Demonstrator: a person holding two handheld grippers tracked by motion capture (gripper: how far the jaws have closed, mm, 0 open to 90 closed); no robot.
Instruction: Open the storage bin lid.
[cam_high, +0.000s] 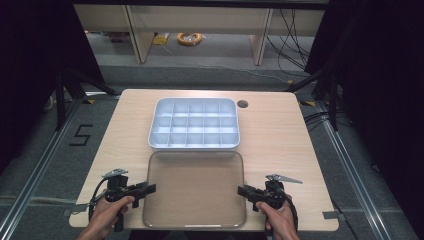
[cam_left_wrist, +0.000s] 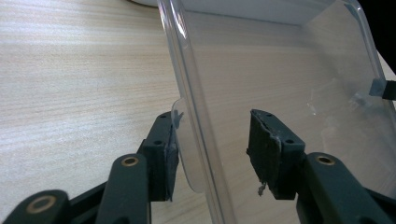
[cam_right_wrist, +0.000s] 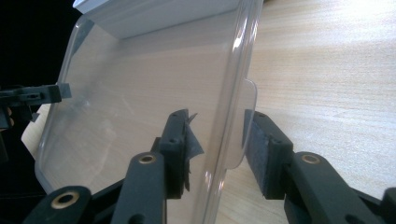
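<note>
A clear plastic lid (cam_high: 195, 190) lies flat on the wooden table, just in front of a white compartment tray (cam_high: 194, 124). My left gripper (cam_high: 149, 189) straddles the lid's left rim near the front. In the left gripper view the lid (cam_left_wrist: 280, 70) runs between the jaws of that gripper (cam_left_wrist: 212, 135), with a visible gap at the right pad, so it is open. My right gripper (cam_high: 243, 191) straddles the right rim. In the right gripper view the lid (cam_right_wrist: 140, 93) and its small tab pass between the jaws of that gripper (cam_right_wrist: 217, 135) with gaps on both sides, so it is open too.
The tray's several compartments hold nothing I can see. A round cable hole (cam_high: 242, 104) sits in the table at the back right. The table's front edge runs just below both hands. Beyond the table are a grey floor, cables and a yellow coil (cam_high: 189, 38).
</note>
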